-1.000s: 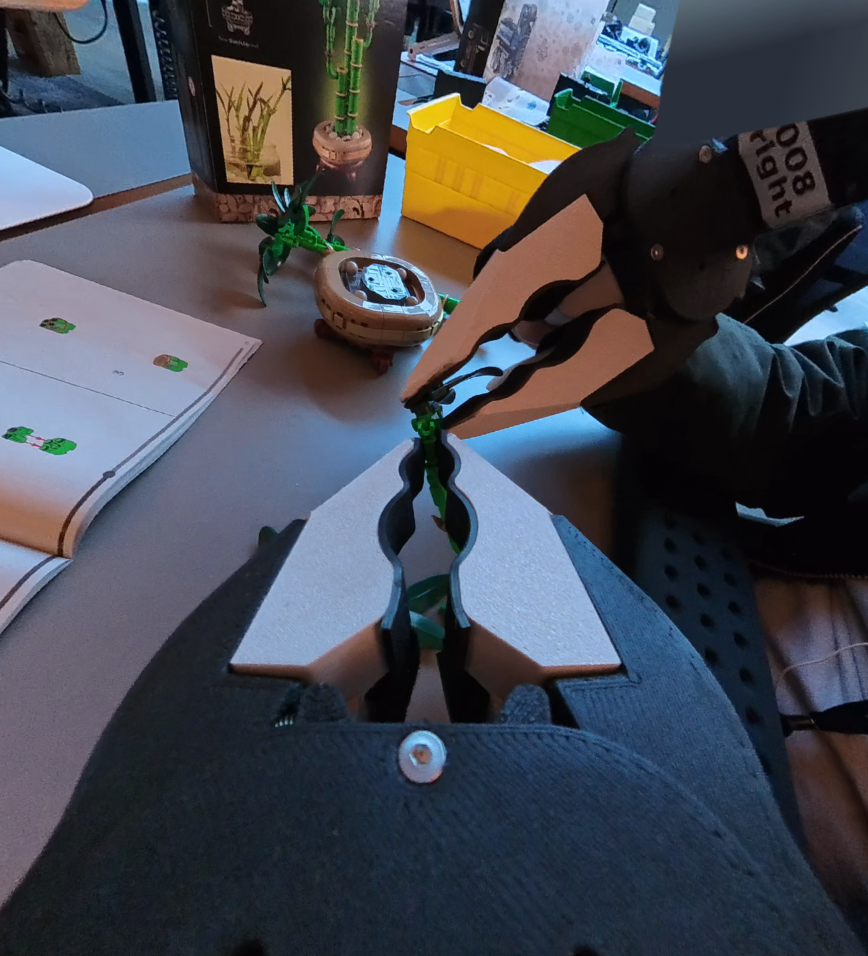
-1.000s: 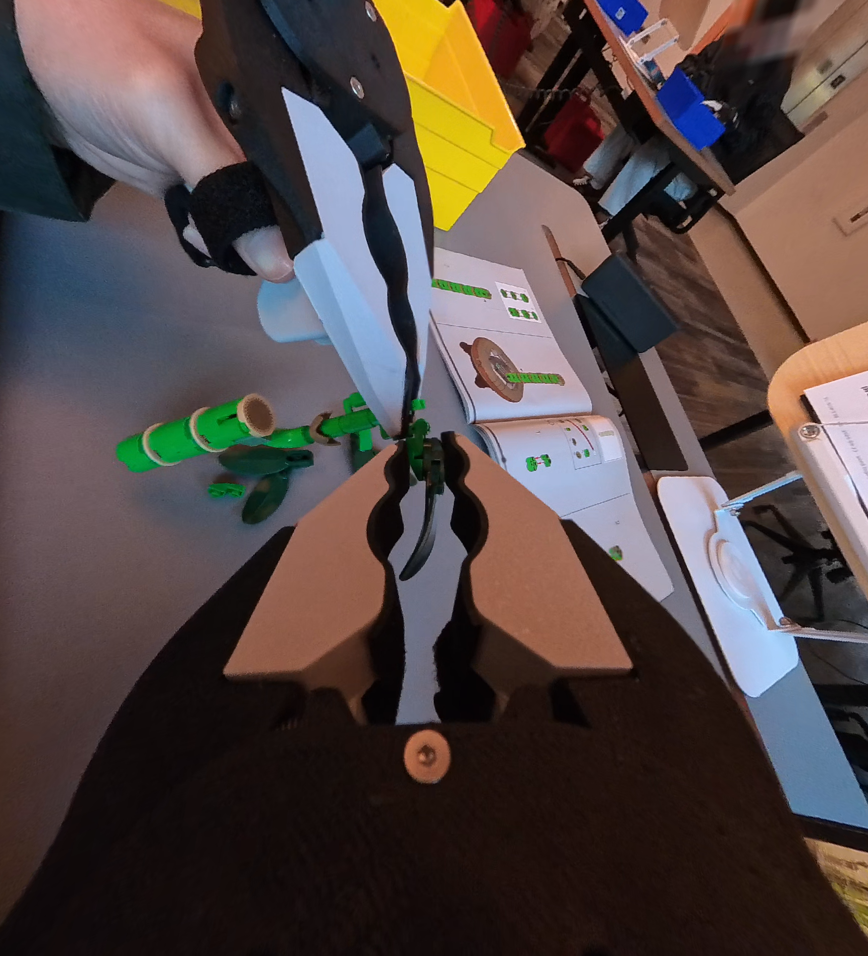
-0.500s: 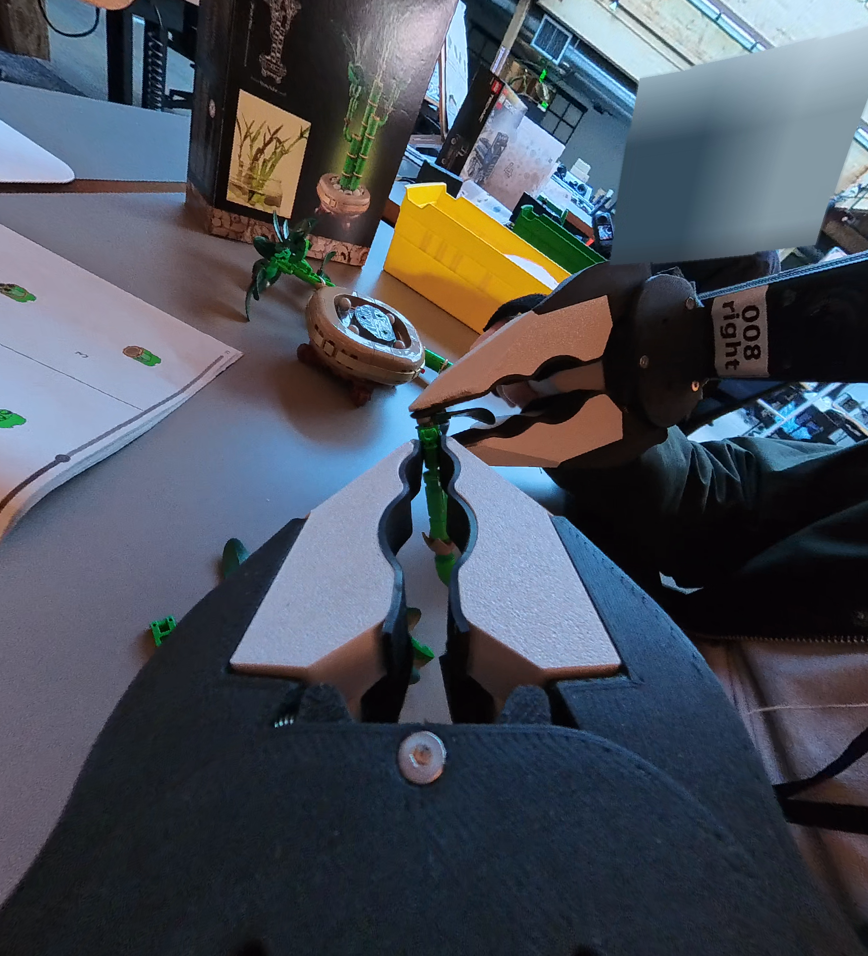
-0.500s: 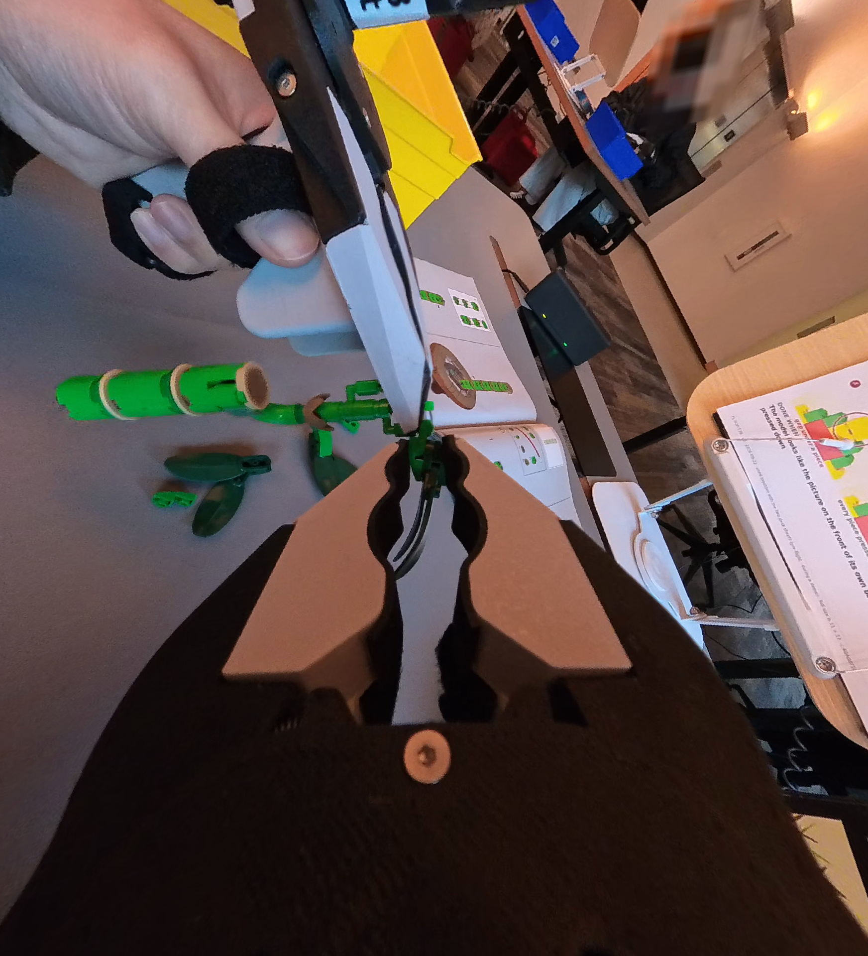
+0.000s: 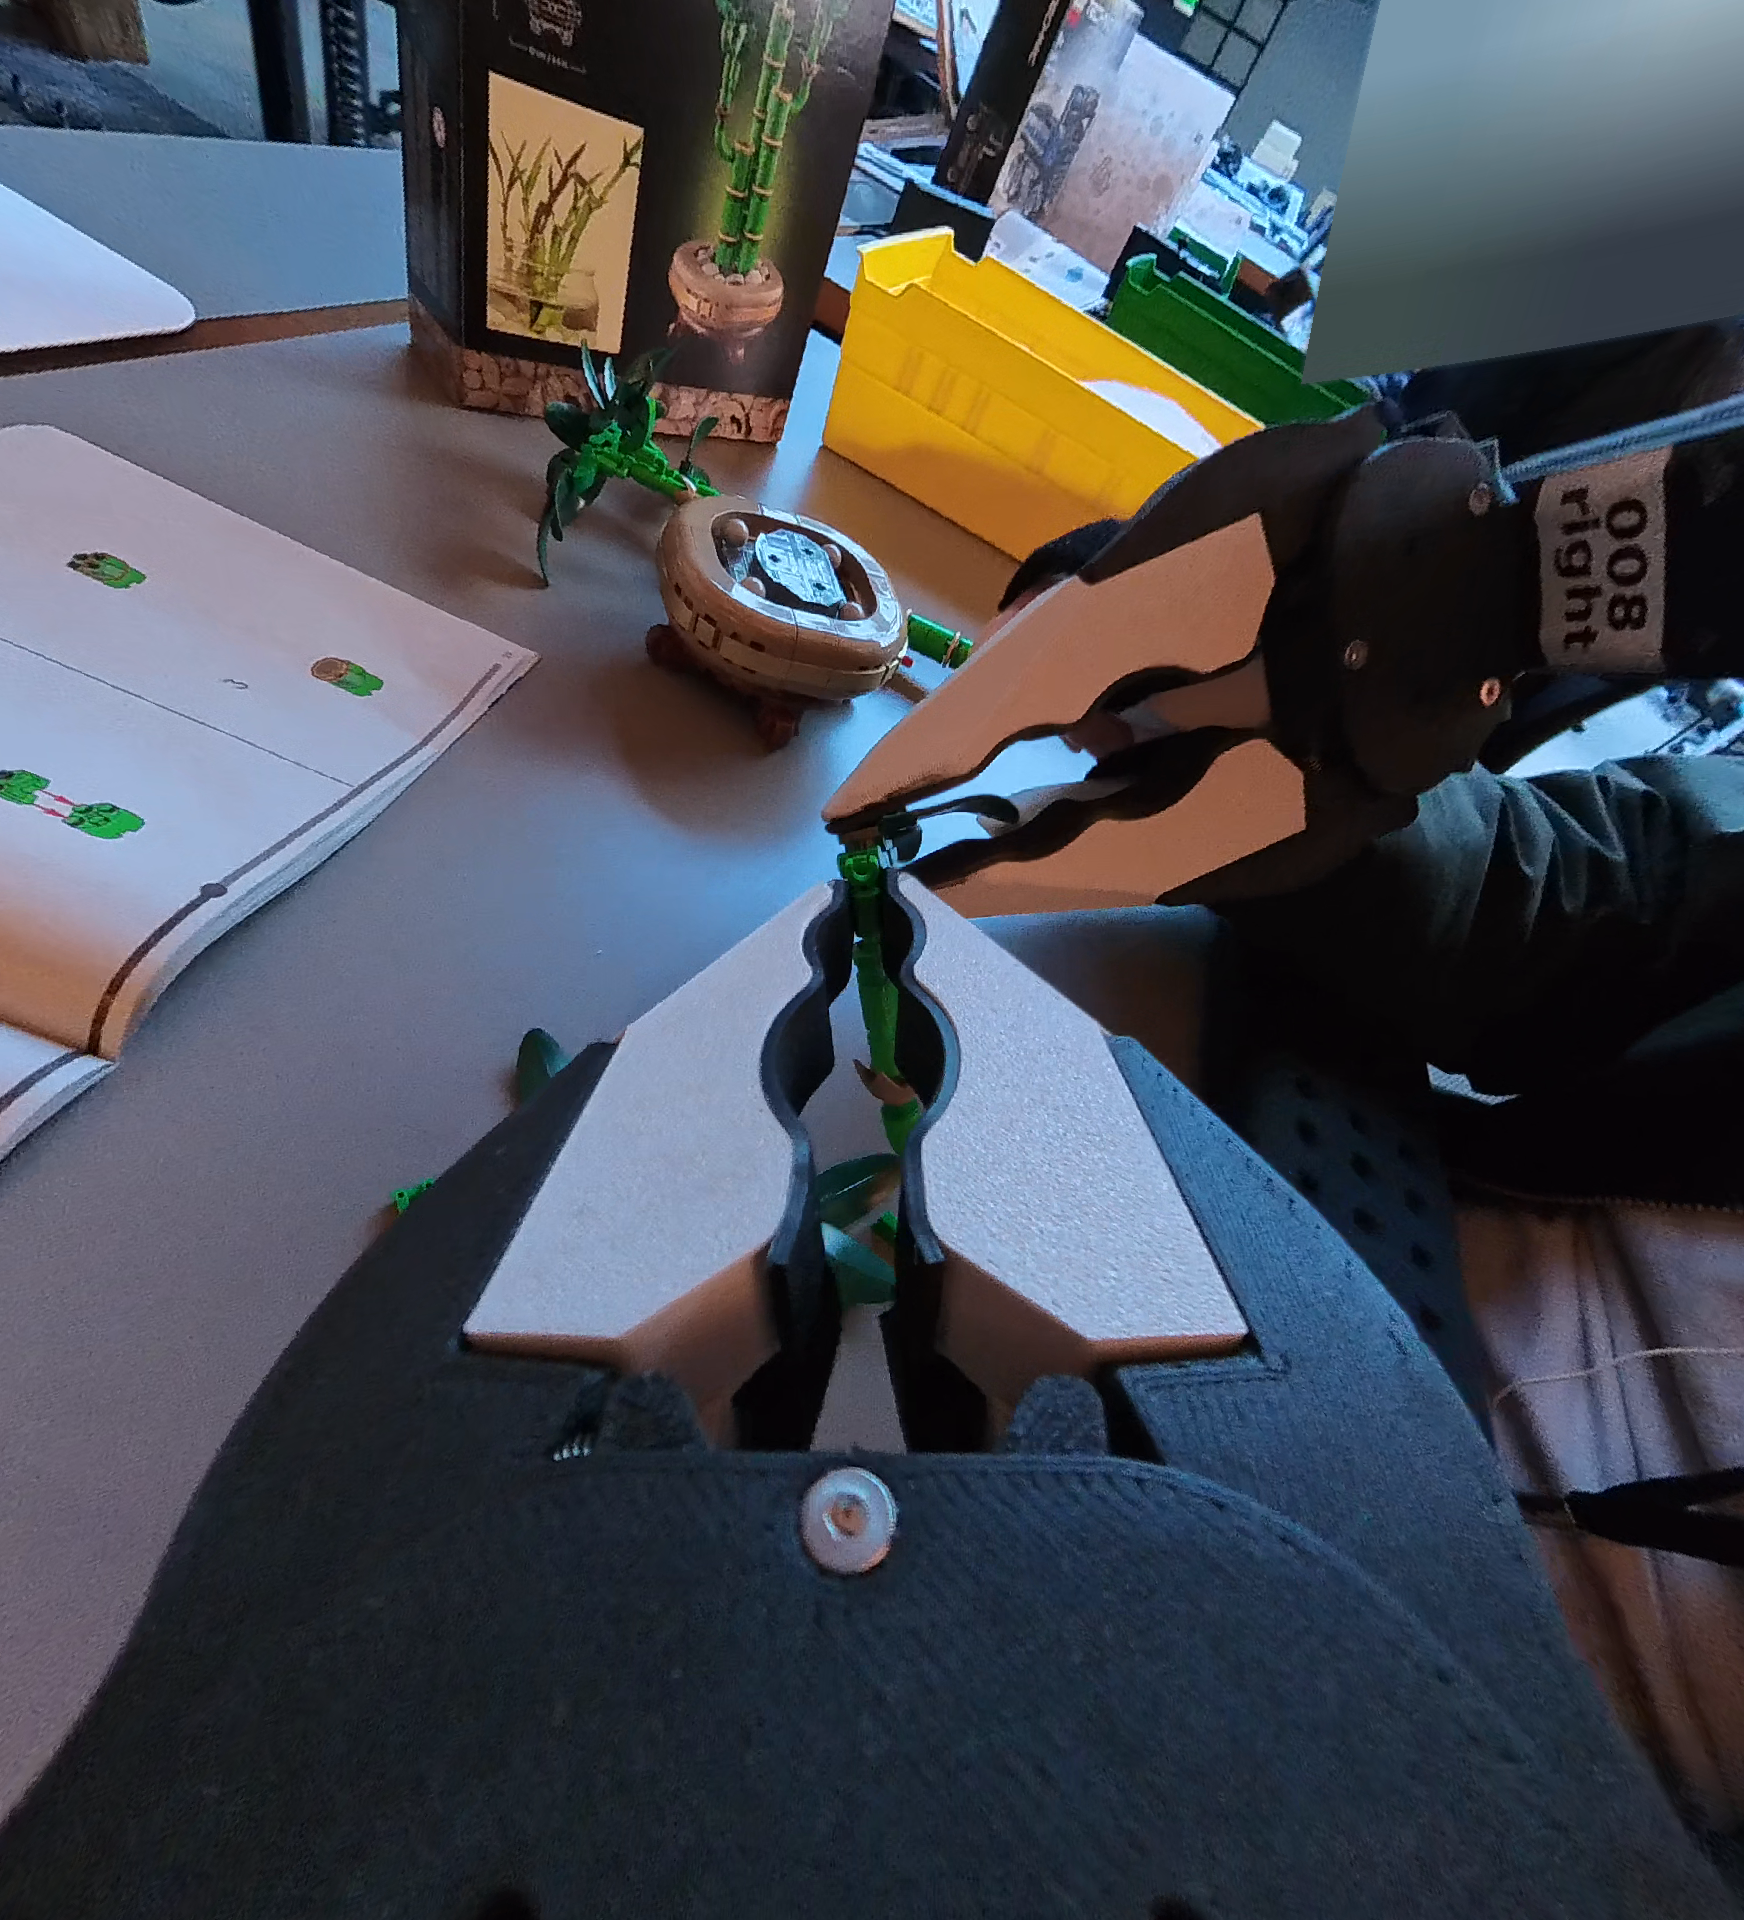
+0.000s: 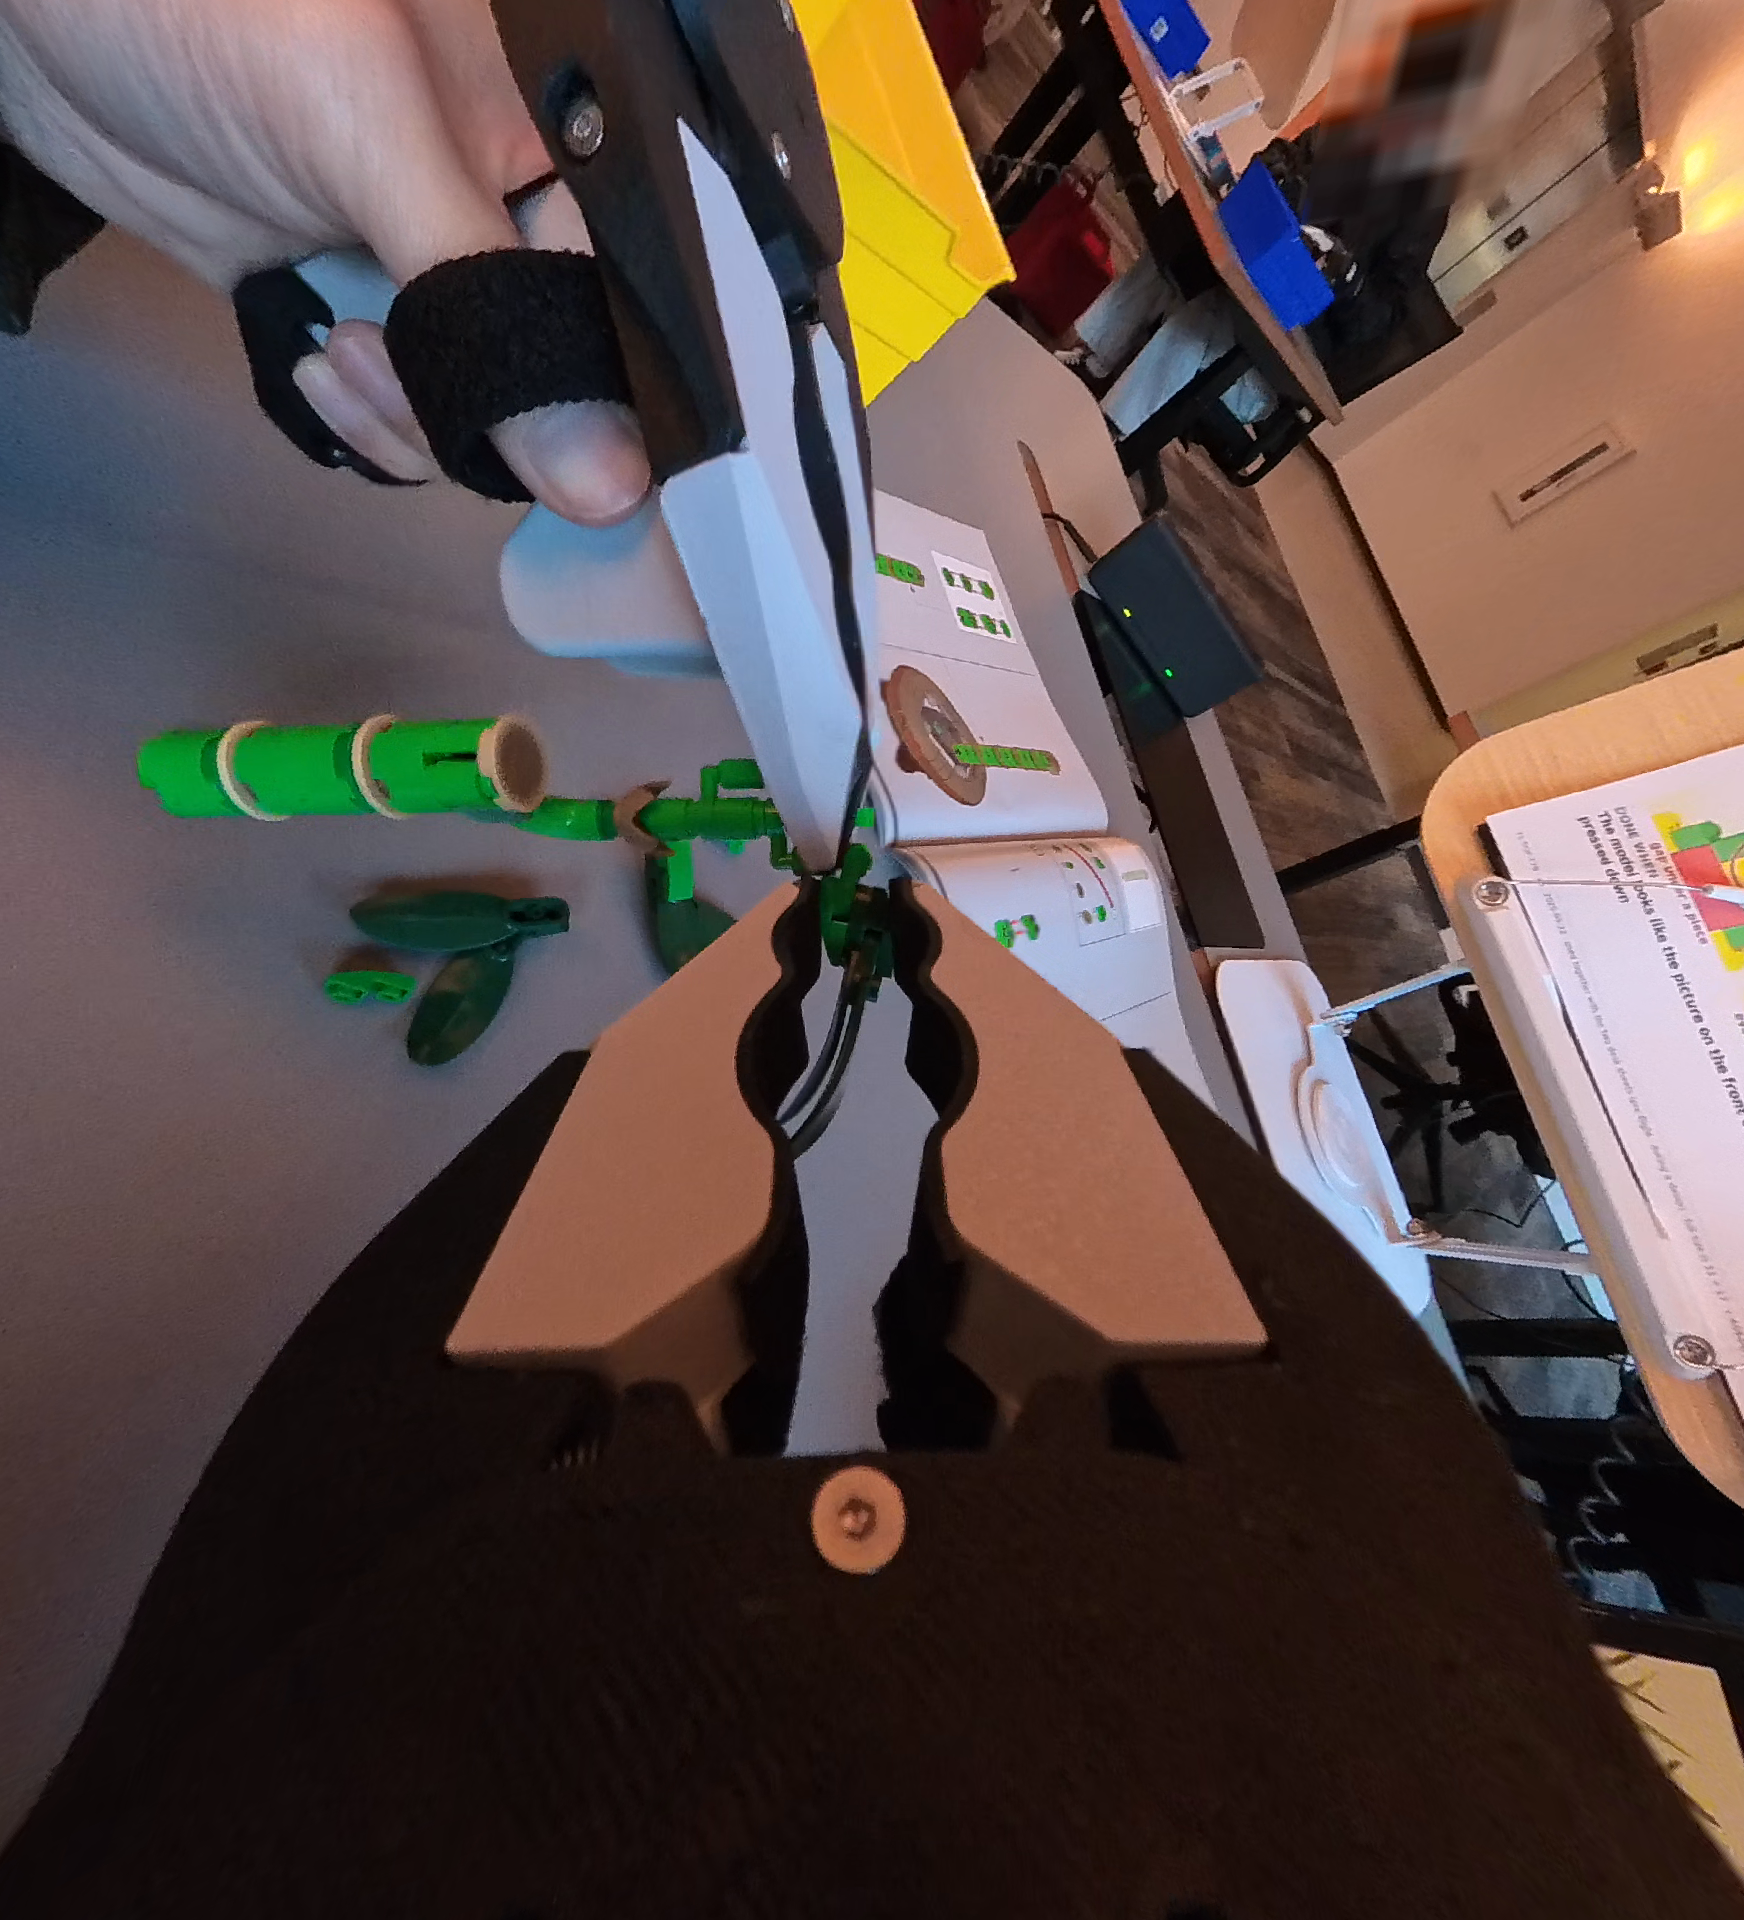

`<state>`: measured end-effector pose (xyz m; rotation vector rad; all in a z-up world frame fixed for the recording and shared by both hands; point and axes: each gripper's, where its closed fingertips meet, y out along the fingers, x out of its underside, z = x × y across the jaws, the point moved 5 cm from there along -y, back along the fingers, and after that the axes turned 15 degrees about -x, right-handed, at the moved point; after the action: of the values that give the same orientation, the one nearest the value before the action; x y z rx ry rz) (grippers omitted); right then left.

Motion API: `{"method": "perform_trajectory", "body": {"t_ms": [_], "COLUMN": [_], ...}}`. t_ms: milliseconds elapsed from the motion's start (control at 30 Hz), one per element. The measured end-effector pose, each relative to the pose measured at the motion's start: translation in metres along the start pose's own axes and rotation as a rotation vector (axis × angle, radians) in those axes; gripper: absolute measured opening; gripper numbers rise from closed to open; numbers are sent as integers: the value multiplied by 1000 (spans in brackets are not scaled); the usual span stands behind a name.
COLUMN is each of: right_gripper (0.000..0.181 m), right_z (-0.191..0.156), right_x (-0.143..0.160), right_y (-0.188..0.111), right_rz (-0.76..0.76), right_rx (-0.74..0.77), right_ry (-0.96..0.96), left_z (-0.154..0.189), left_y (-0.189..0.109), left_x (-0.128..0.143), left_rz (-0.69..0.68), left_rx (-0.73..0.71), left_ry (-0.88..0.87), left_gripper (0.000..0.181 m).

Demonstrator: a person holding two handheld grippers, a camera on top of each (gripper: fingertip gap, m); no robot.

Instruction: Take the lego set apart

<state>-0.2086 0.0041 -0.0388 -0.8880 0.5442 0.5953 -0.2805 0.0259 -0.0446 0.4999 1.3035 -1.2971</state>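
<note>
Left gripper jaws pinching thin green plastic stem; right gripper jaws pinching dark-green leaf cluster. Pull straight apart, without twisting.

Both views were dim and warm-toned, with cool daylight falling from the far side in the left wrist view — it lit the yellow bin brightly and left soft shadows under the round brown base. The right wrist view showed a glaring lamp at the upper right. Wide-angle distortion bent the table edges and the open booklet. The gripper bodies in the foreground were nearly black and softly focused — the far background was blurred
</note>
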Motion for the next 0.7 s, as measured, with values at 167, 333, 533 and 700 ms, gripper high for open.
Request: {"method": "perform_trajectory", "body": {"t_ms": [167, 333, 533, 700], "right_gripper": [12, 12, 12, 11], "right_z": [-1, -2, -1, -2], "right_x": [2, 4, 3, 3], "right_y": [-3, -6, -9, -10], "right_rz": [38, 53, 72, 102], "right_rx": [-78, -131, -149, -190], "right_ry": [63, 99, 113, 142], "left_z": [5, 9, 12, 15], "left_y": [0, 2, 0, -1], "left_x": [3, 4, 4, 4], "left_rz": [-20, -28, -25, -32], "left_rx": [-16, -18, -16, -19], "left_ry": [72, 120, 145, 188], "left_gripper": [4, 4, 4, 4]}}
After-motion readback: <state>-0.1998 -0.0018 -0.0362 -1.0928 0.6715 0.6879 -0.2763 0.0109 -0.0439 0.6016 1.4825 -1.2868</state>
